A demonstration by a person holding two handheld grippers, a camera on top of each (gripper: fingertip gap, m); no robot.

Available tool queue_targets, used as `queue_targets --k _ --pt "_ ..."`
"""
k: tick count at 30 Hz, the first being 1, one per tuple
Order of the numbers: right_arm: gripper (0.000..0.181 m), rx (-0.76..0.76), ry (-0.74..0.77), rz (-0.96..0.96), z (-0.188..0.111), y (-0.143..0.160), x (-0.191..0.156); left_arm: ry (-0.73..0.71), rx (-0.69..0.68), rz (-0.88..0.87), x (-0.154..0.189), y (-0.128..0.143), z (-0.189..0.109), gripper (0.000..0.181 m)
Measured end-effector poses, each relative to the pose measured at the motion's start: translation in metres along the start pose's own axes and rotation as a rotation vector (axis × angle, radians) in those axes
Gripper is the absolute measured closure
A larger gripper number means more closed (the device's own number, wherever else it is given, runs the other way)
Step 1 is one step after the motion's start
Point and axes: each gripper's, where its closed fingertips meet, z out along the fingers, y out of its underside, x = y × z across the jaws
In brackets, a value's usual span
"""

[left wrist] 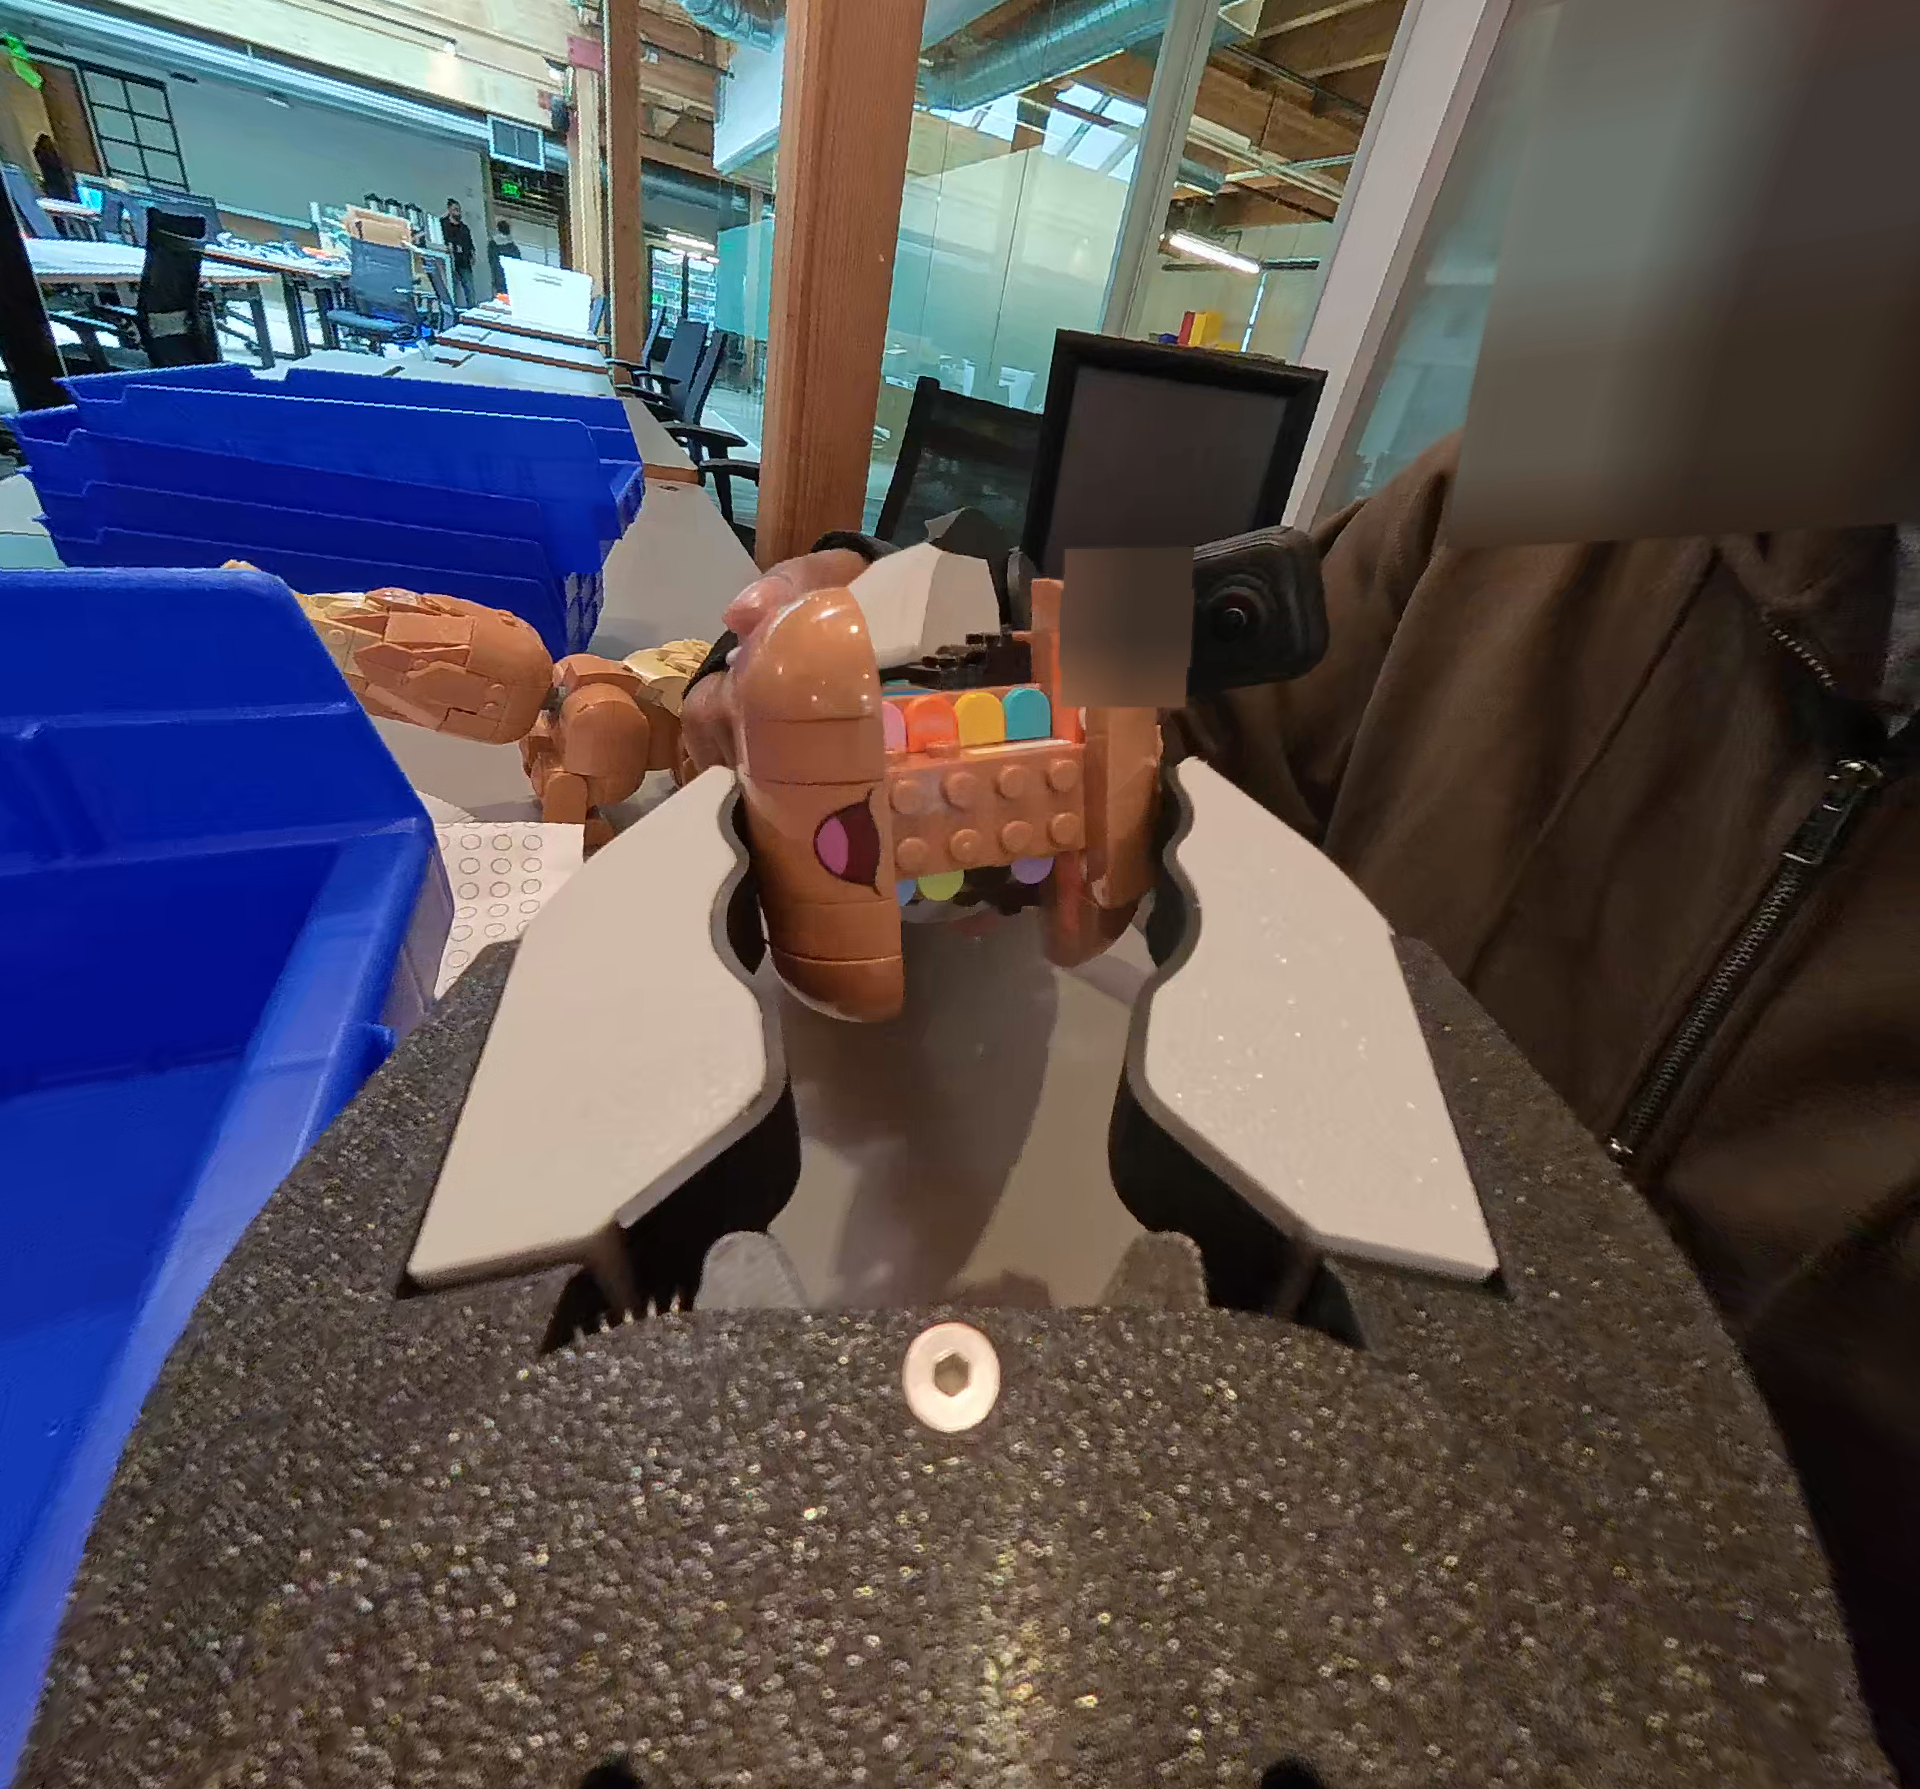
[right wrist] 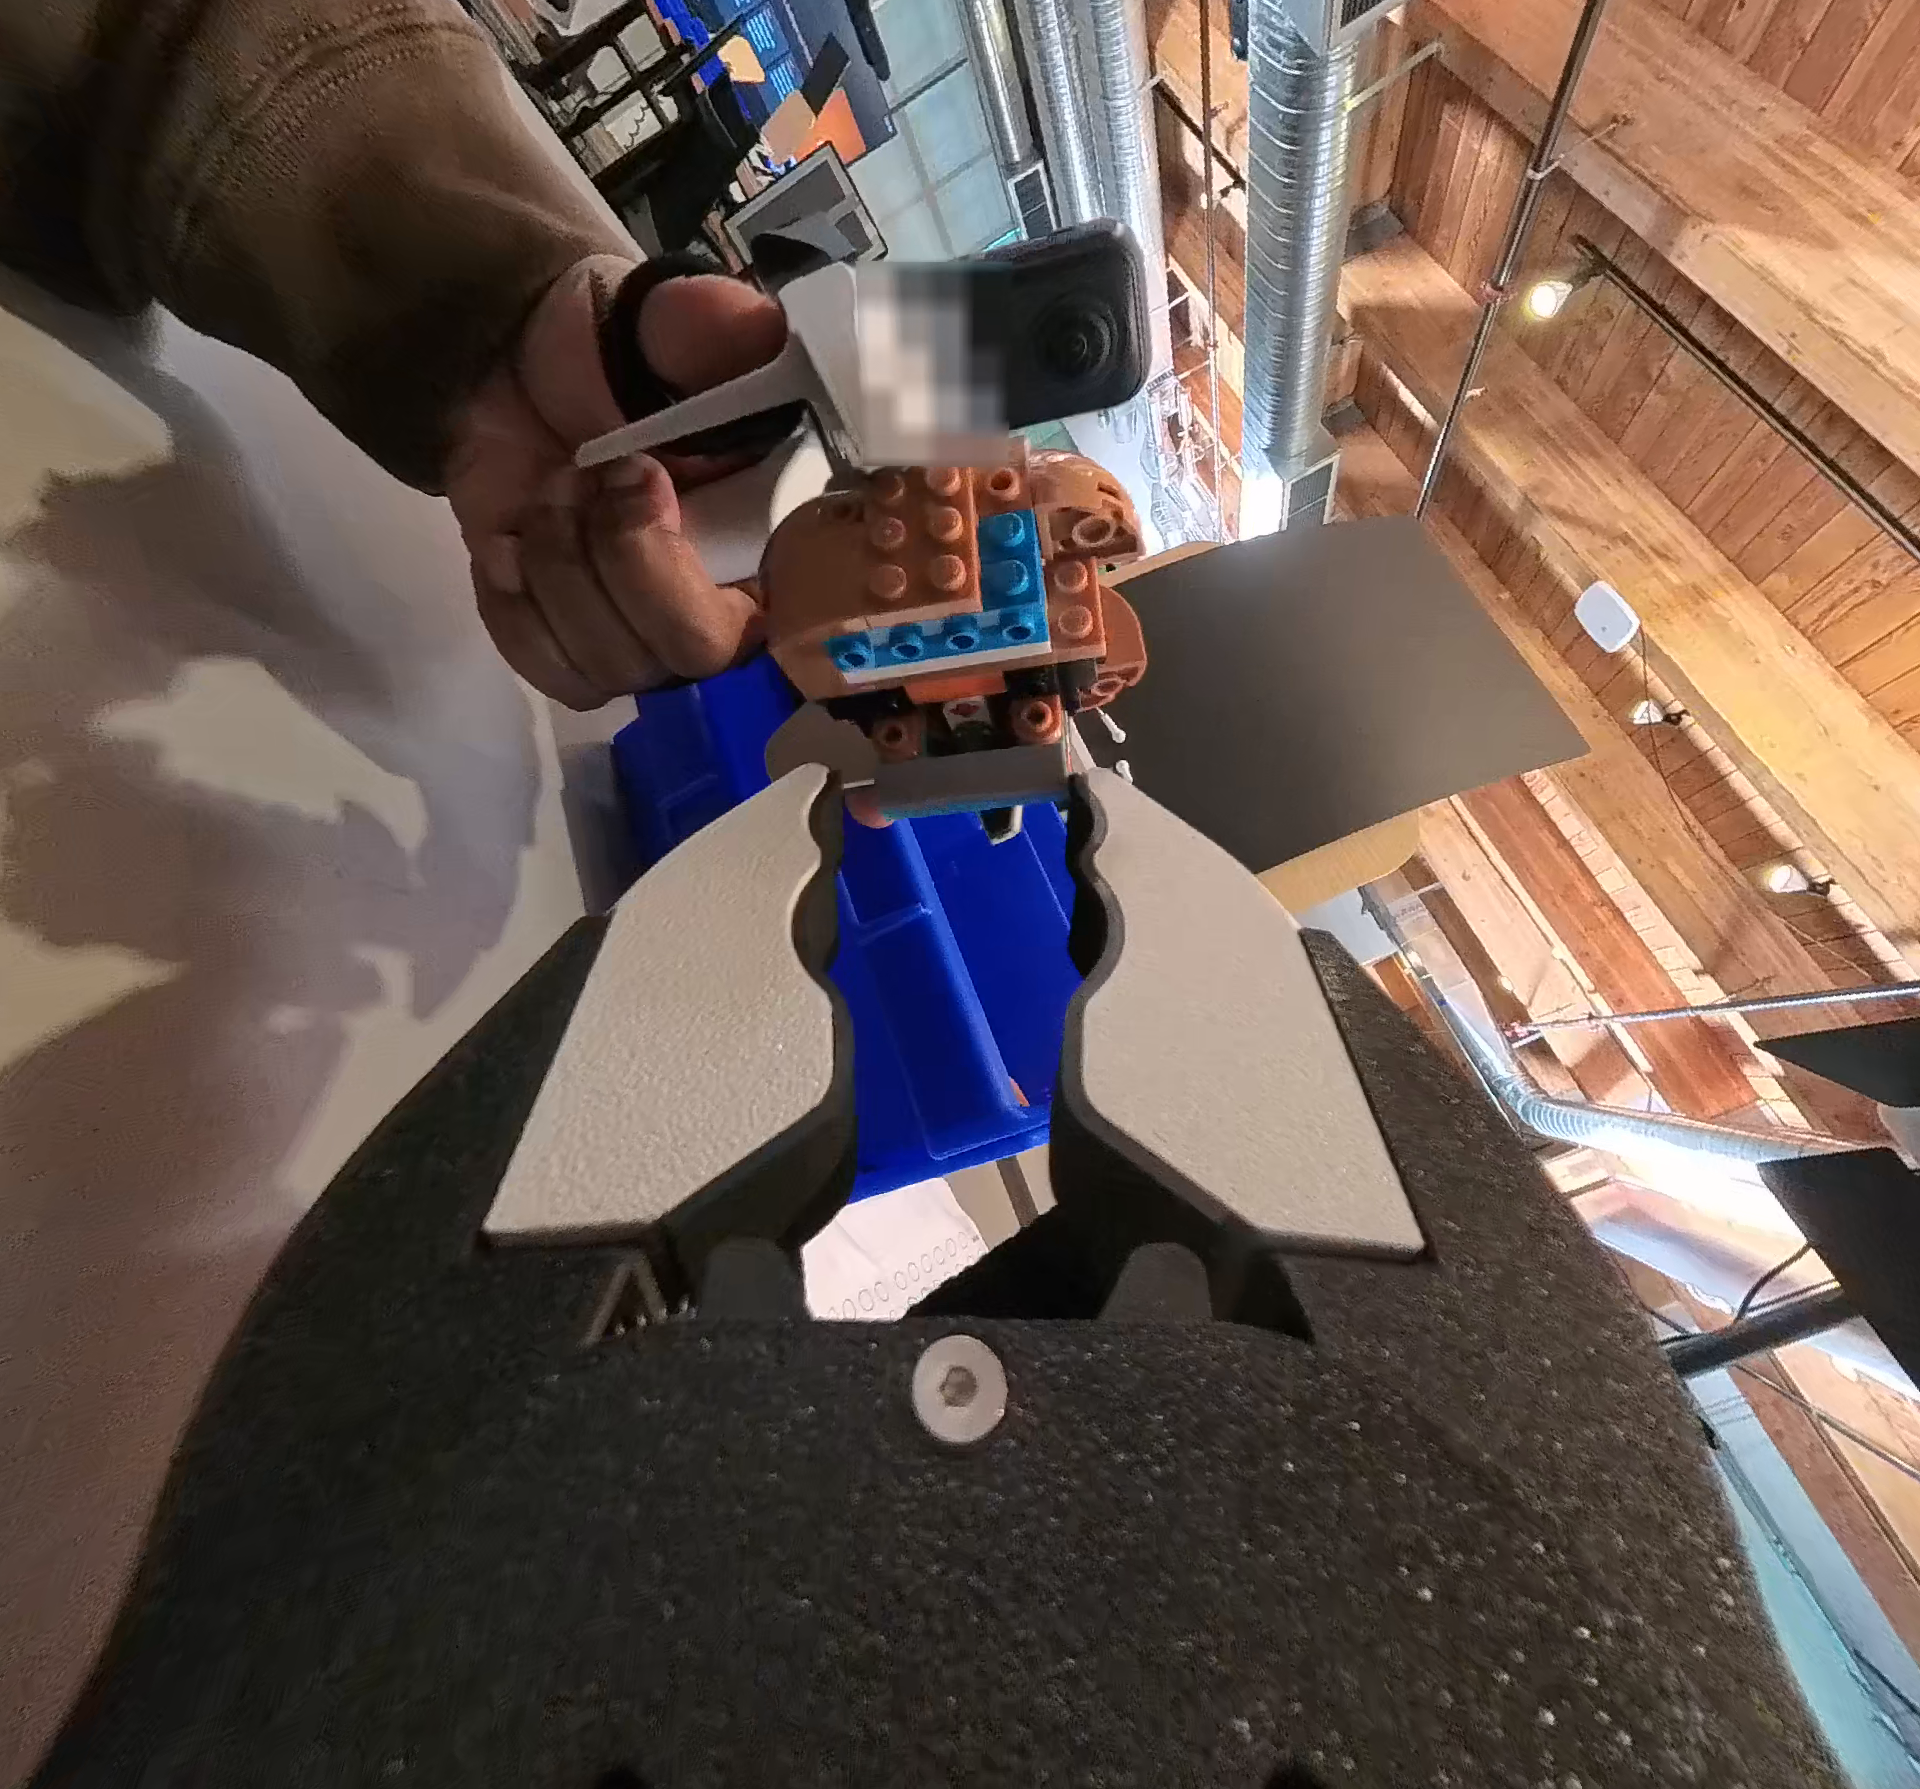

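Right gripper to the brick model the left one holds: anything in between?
Nothing separate. The brick model sits clamped in the left gripper, and the right gripper has its tips at the model's near edge. Only a grey strip lies between those tips, apparently the left gripper's finger.

open-plan office/lab | desks (left wrist: 94,259), office chairs (left wrist: 379,295), glass partitions (left wrist: 987,274), exposed ducts (right wrist: 1294,181), timber ceiling (right wrist: 1714,129)

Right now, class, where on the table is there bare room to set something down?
Only the white tabletop strip between the stacked blue plastic bins and the wooden post. Nearer, the big blue bin, tan brick figure and dotted white sheet crowd it.
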Motion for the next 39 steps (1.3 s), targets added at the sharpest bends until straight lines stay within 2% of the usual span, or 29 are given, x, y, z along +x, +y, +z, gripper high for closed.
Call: queue_targets --k 6,23,28,35,39 --pt "0.139 -0.003 -0.019 -0.026 0.001 0.001 -0.005 -0.017 -0.073 0.006 -0.003 0.012 0.004 0.108" --pt "0.144 -0.045 -0.056 -0.103 0.005 0.006 -0.017 -0.070 -0.200 0.007 -0.004 0.022 -0.006 0.107" --pt "0.145 -0.078 -0.060 -0.139 0.006 0.010 -0.020 -0.143 -0.311 0.050 -0.009 0.030 -0.008 0.100" --pt "0.145 -0.123 -0.059 -0.159 0.008 0.018 -0.021 -0.270 -0.378 0.122 -0.023 0.031 -0.011 0.098" --pt "0.145 -0.144 -0.066 -0.195 0.009 0.020 -0.025 -0.281 -0.416 0.138 -0.024 0.036 -0.009 0.099"
